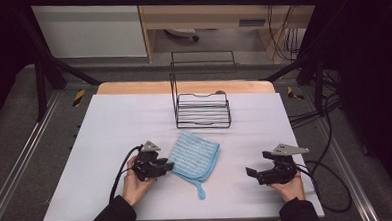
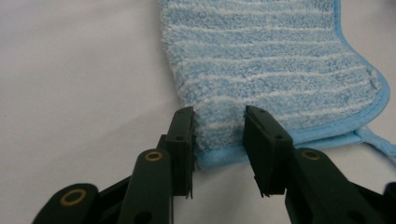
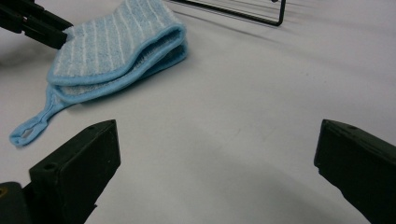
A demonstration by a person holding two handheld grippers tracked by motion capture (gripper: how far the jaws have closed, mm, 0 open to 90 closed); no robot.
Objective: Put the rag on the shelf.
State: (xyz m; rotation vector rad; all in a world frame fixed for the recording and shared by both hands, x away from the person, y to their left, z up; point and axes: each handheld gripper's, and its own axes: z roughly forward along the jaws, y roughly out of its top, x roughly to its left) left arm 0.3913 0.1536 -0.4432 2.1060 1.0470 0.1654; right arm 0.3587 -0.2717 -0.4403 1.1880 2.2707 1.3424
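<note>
Left tool point(image 1: 162, 167): at about 8 o'clock on the worktop point(image 1: 109, 124), lying low and pointing toward 3 o'clock at the cloth's near-left edge. In the left gripper view its two pads straddle the bound hem; the left pad sits against the pile while the right one reaches it further in. The jaws are part-way shut around the edge, and whether they truly pinch it yet I cannot tell. It comes in this flat, I judge, so that one pad can slide under the fold and the other over it.

Cloth point(image 1: 195, 156): a blue towel with white stripes, folded double, lying at 6 o'clock of the worktop's middle, just toward the person from the rack. The right gripper view shows the two layers stacked with their bound edges together, so a bite at this corner would take both layers at once. Its hanging loop point(image 3: 29, 129) trails away at 6 o'clock, free of either tool.

Wire rack point(image 1: 202, 110): stands at 12 o'clock of the cloth, well apart from it, with its tall back frame away from the person and the open side facing the cloth; a likely place for the towel.

Right tool point(image 1: 252, 172): at 4 o'clock, resting low in the hand with jaws spread wide and bare worktop between them; it points toward 9 o'clock, seemingly waiting to take the cloth's other side.
</note>
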